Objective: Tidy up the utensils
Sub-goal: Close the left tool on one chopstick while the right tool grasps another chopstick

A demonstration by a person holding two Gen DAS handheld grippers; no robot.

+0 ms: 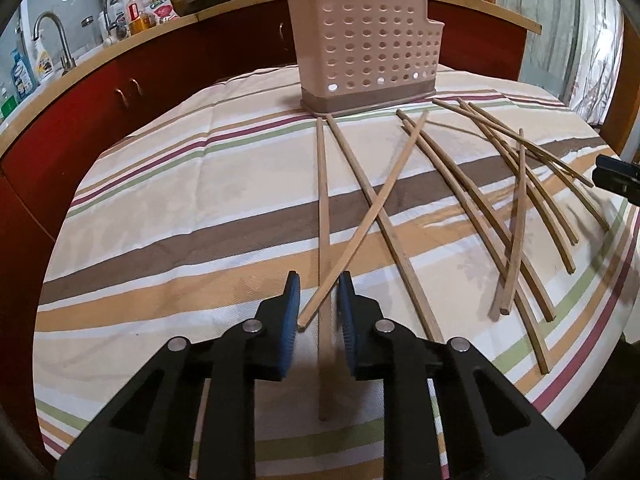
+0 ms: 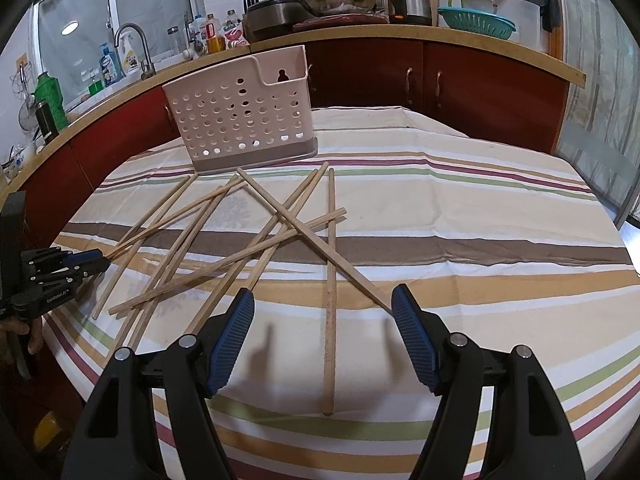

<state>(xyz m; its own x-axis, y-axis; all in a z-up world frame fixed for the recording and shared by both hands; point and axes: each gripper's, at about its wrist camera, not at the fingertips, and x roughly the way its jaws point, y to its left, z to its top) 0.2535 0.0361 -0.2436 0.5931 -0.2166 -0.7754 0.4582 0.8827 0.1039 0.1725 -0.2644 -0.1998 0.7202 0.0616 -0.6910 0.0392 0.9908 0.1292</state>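
Low in the middle of the left wrist view, the left gripper (image 1: 319, 300) has its blue pads drawn narrow around two chopsticks on the striped tablecloth (image 1: 180, 200). The straight chopstick (image 1: 323, 200) runs up between them toward the holder, and the butt of the slanted chopstick (image 1: 372, 216) sits against the left pad. A sliver of gap shows, so I judge the claw nearly clenched but not yet gripping. To do this well, take only one stick. Nudge off the slanted end, centre the pads on the straight one, squeeze, then lift clear. The perforated holder (image 1: 366, 48) stands top centre, and the other chopsticks (image 1: 516, 220) fan out to its lower right. In the right wrist view, the right gripper (image 2: 323, 316) is released and empty, its jaws wide above a lone chopstick (image 2: 330, 280).
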